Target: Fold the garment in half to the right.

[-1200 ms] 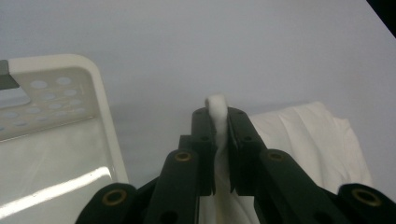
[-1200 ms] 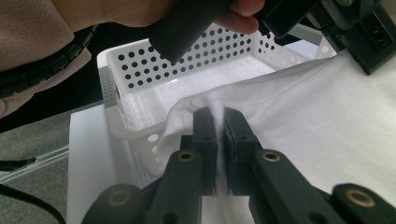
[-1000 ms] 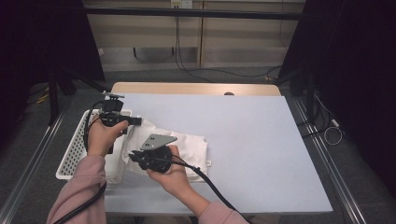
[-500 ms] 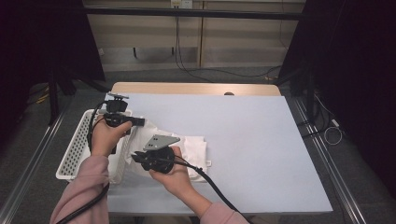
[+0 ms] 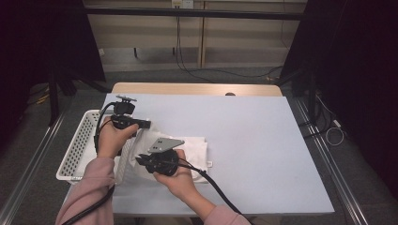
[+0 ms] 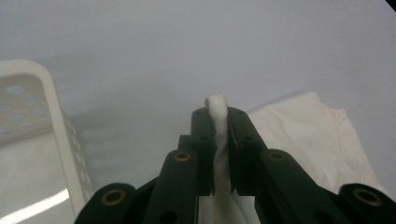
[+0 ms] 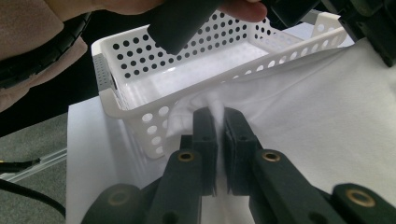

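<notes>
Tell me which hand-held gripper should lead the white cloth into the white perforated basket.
Probably the left hand-held gripper: clamped on the white cloth, it sits right beside the white perforated plastic basket. The right hand-held gripper, also shut on cloth, sits farther from it.

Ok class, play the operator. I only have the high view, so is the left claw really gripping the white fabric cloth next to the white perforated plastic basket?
Observer: Yes. In the left gripper view the left claw is shut on a raised fold of the white fabric cloth, and a tuft pokes out above its tips.
Operator: And the right claw?
Observer: In the right gripper view the right claw is shut on a bunch of the same cloth, just in front of the white perforated plastic basket.
Operator: Does the cloth reach the basket?
Observer: Yes. In the right gripper view it lies right against the basket's side wall.
</notes>
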`<act>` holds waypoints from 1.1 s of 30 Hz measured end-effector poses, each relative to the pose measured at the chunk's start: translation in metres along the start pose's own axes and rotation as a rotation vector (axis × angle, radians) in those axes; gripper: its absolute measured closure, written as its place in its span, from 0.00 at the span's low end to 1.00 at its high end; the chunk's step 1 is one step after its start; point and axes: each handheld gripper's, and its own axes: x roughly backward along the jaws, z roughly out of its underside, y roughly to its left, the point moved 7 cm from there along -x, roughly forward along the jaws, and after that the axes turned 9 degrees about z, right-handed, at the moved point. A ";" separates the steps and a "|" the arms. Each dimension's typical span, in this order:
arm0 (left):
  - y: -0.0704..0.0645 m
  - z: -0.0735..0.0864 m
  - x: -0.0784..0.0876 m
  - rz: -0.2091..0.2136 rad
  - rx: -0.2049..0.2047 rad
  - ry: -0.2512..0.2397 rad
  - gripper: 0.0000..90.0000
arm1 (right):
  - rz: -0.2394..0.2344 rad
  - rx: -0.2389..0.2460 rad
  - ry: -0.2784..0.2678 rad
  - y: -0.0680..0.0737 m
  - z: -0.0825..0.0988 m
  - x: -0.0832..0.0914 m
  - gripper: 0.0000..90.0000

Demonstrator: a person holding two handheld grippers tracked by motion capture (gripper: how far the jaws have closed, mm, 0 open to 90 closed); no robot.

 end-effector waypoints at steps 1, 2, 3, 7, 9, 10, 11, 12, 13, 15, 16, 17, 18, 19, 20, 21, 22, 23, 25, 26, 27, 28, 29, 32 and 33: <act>-0.001 0.000 -0.001 0.001 0.000 -0.003 0.92 | 0.002 0.003 0.000 -0.001 0.000 0.000 0.95; -0.001 0.000 -0.001 0.003 -0.002 -0.001 0.92 | 0.003 -0.002 0.001 -0.001 0.001 0.001 0.95; -0.002 0.000 -0.002 -0.002 -0.001 0.002 0.92 | 0.002 0.001 0.000 -0.001 0.001 0.001 0.95; -0.004 -0.001 -0.003 0.005 -0.004 0.000 0.92 | 0.004 0.001 -0.002 -0.003 0.001 0.003 0.95; -0.005 -0.002 -0.004 0.005 -0.007 0.001 0.92 | 0.008 0.002 -0.004 -0.004 0.002 0.005 0.95; -0.007 -0.002 -0.005 0.006 -0.006 0.003 0.92 | 0.008 0.000 -0.004 -0.005 0.003 0.005 0.95; -0.007 -0.003 -0.006 0.007 -0.008 0.001 0.92 | 0.006 -0.010 -0.004 -0.004 0.003 0.006 0.95; -0.008 -0.003 -0.007 0.010 -0.010 0.002 0.92 | 0.007 -0.009 -0.008 -0.005 0.003 0.007 0.95; -0.009 -0.004 -0.007 0.011 -0.014 0.007 0.92 | 0.009 -0.008 -0.008 -0.006 0.003 0.008 0.95; -0.012 -0.004 -0.010 0.014 -0.010 0.004 0.92 | 0.011 -0.010 -0.009 -0.008 0.004 0.010 0.95; -0.013 -0.005 -0.011 0.015 -0.013 0.001 0.92 | 0.012 -0.015 -0.011 -0.009 0.004 0.011 0.95; -0.014 -0.005 -0.012 0.018 -0.011 0.003 0.92 | 0.012 -0.017 -0.011 -0.009 0.004 0.012 0.95; -0.014 -0.006 -0.012 0.019 -0.019 0.007 0.92 | 0.012 -0.016 -0.013 -0.010 0.004 0.012 0.95; -0.015 -0.007 -0.014 0.020 -0.015 0.003 0.92 | 0.017 -0.010 -0.011 -0.011 0.004 0.013 0.95; -0.016 -0.007 -0.014 0.021 -0.016 0.005 0.92 | 0.017 -0.011 -0.009 -0.011 0.004 0.014 0.95; -0.017 -0.007 -0.014 0.021 -0.022 0.014 0.92 | 0.014 -0.017 -0.014 -0.011 0.003 0.015 0.95; -0.017 -0.007 -0.014 0.022 -0.019 0.006 0.92 | 0.016 -0.018 -0.010 -0.012 0.004 0.016 0.95; -0.017 -0.008 -0.015 0.019 -0.020 0.003 0.92 | 0.019 -0.013 -0.008 -0.013 0.004 0.017 0.95; -0.019 -0.008 -0.016 0.021 -0.019 0.008 0.92 | 0.022 -0.010 -0.010 -0.014 0.005 0.018 0.95; -0.020 -0.008 -0.016 0.022 -0.021 0.009 0.92 | 0.022 -0.011 -0.008 -0.014 0.005 0.019 0.95; -0.020 -0.009 -0.017 0.023 -0.025 0.006 0.92 | 0.020 -0.016 -0.013 -0.014 0.005 0.019 0.95; -0.020 -0.009 -0.017 0.023 -0.029 0.008 0.92 | 0.018 -0.020 -0.014 -0.014 0.005 0.020 0.95; -0.022 -0.009 -0.017 0.025 -0.027 0.012 0.92 | 0.020 -0.019 -0.017 -0.015 0.005 0.020 0.95; -0.024 -0.010 -0.019 0.031 -0.030 0.019 0.92 | 0.022 -0.025 -0.012 -0.016 0.006 0.023 0.95; -0.026 -0.011 -0.020 0.030 -0.028 0.012 0.92 | 0.021 -0.022 -0.018 -0.017 0.006 0.024 0.95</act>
